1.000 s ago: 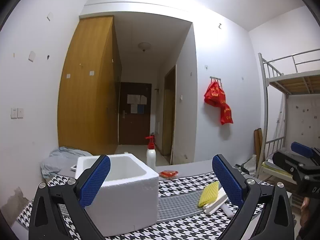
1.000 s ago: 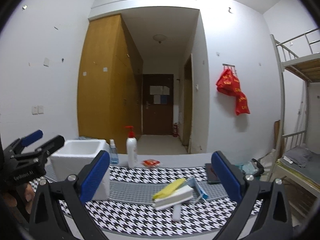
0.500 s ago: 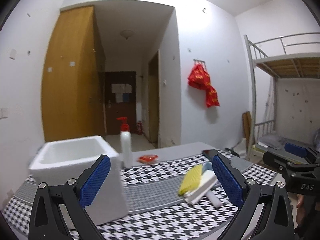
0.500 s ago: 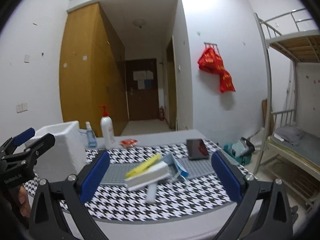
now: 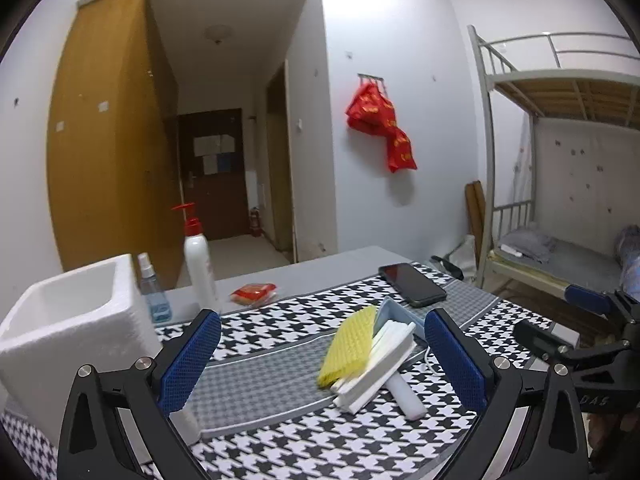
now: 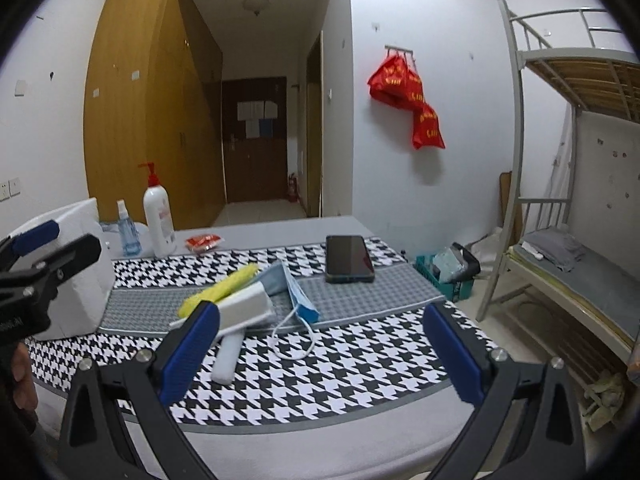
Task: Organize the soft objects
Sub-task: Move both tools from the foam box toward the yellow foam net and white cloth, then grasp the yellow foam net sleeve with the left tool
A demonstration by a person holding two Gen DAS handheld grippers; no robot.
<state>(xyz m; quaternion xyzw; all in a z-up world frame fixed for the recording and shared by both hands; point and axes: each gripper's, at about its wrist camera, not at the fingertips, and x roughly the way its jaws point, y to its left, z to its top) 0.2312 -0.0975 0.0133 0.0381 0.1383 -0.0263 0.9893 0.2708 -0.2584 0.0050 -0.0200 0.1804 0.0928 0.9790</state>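
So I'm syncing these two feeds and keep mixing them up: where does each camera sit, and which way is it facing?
Left wrist view: sits on the left gripper, facing across the table at the yellow sponge and the white foam box; its own open fingers frame the shot, and the right gripper shows at the right edge.
Right wrist view: sits on the right gripper, facing the face mask and the phone; the left gripper and a hand show at the left edge.
Both share sponge, box, phone, pump bottle.
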